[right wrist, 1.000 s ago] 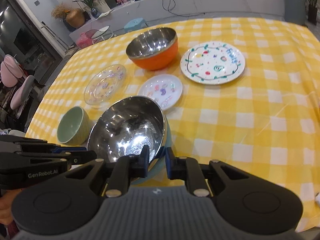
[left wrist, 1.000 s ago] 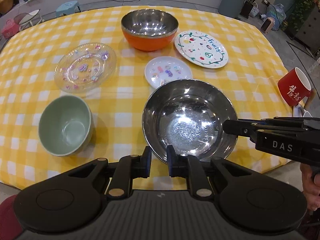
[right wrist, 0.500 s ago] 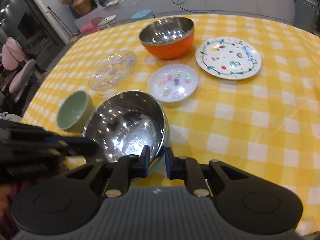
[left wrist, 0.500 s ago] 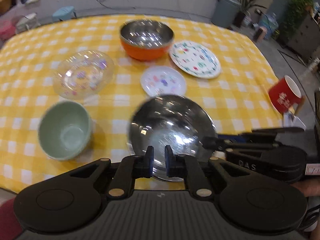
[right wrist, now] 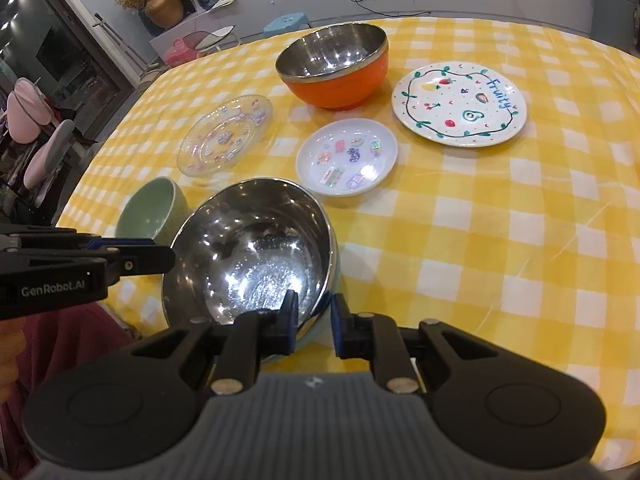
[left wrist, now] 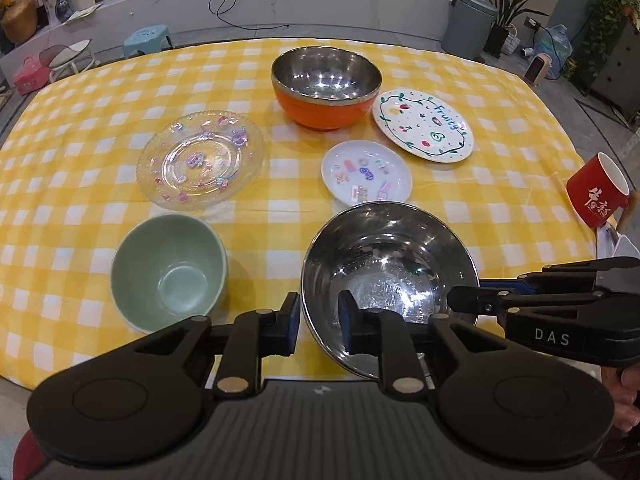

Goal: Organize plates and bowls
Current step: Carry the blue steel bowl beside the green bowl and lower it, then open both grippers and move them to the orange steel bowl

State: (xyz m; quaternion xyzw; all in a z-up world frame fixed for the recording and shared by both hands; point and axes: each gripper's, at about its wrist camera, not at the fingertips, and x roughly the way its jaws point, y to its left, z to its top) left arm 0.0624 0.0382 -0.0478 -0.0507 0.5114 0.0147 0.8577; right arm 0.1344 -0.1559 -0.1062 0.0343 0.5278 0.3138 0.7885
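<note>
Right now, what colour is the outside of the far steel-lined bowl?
Orange, with a steel rim and lining; the far bowl shows best in the right wrist view.

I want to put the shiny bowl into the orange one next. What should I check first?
1. Left gripper has one finger on each side of the shiny bowl's rim: ok.
2. Right gripper sits across the rim the same way: ok.
3. Both grippers squeeze the rim tightly: cannot tell.
4. Orange bowl is upright and has nothing in it: ok.
5. Straight path along the table is free: not ok. The small white plate lies in between, so lift over it.
</note>
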